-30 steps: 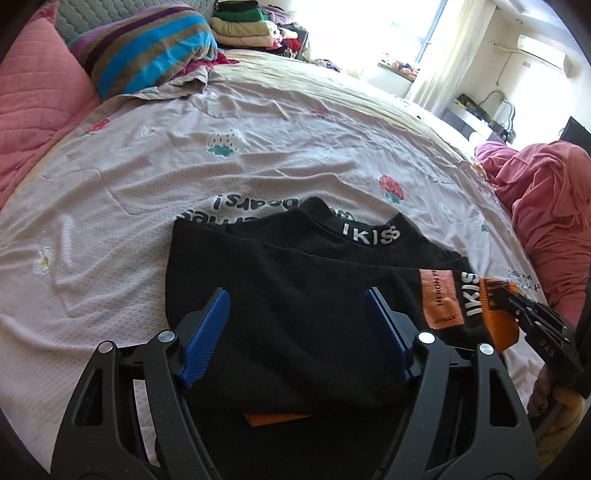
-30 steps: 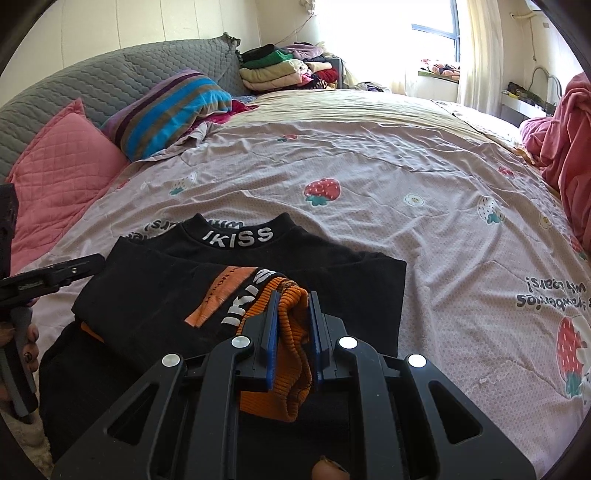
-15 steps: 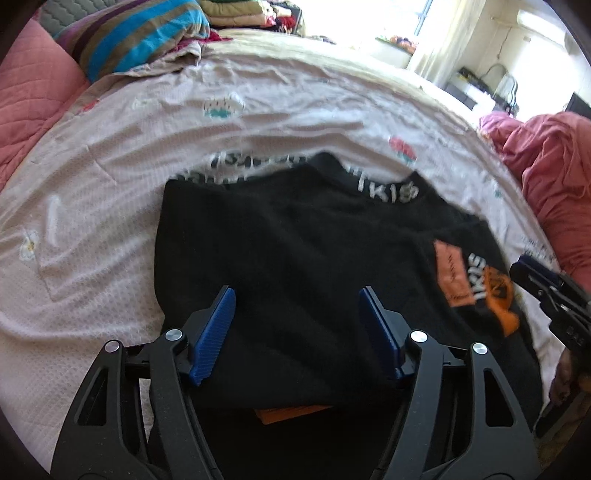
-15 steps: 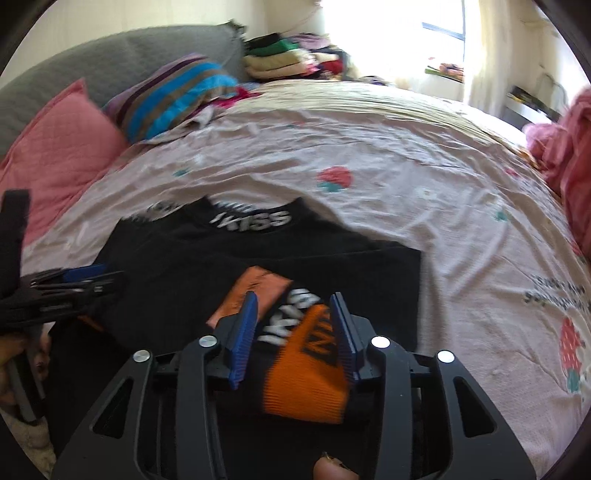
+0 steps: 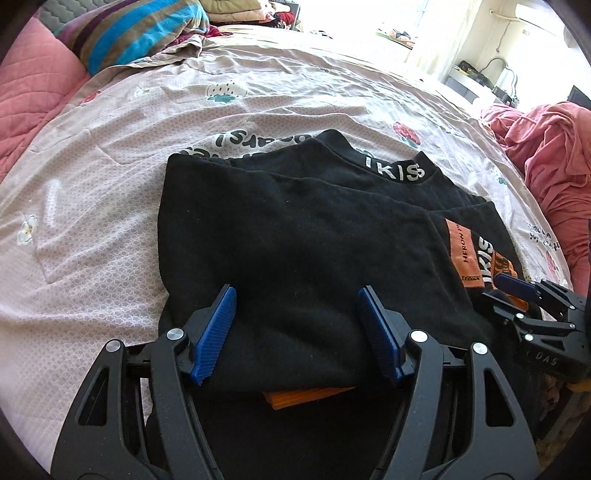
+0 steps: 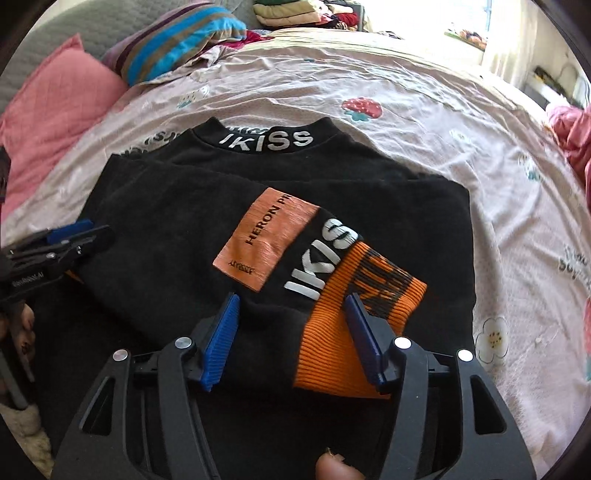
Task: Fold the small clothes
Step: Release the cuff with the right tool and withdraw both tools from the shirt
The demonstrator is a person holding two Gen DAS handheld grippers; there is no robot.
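A black sweater (image 5: 295, 236) with a white-lettered collar lies on the bed, both sleeves folded over its body; it also shows in the right wrist view (image 6: 177, 206). The sleeve on top carries an orange patch (image 6: 264, 240) and ends in an orange ribbed cuff (image 6: 354, 325). My right gripper (image 6: 291, 332) is open with its jaws on either side of that cuff, holding nothing; it shows at the right edge of the left wrist view (image 5: 517, 295). My left gripper (image 5: 297, 328) is open over the sweater's near left part, empty. Another orange cuff (image 5: 306, 395) peeks out beneath.
The sweater rests on a pale bedsheet (image 5: 110, 192) printed with strawberries. A pink cushion (image 6: 51, 122) and a striped pillow (image 6: 177, 48) lie at the head. A pink blanket (image 5: 554, 166) is heaped on the right. Folded clothes (image 6: 295, 14) are stacked far back.
My right gripper opened and let go of the orange cuff, which now lies flat on the sweater. Both grippers tilted down toward the garment.
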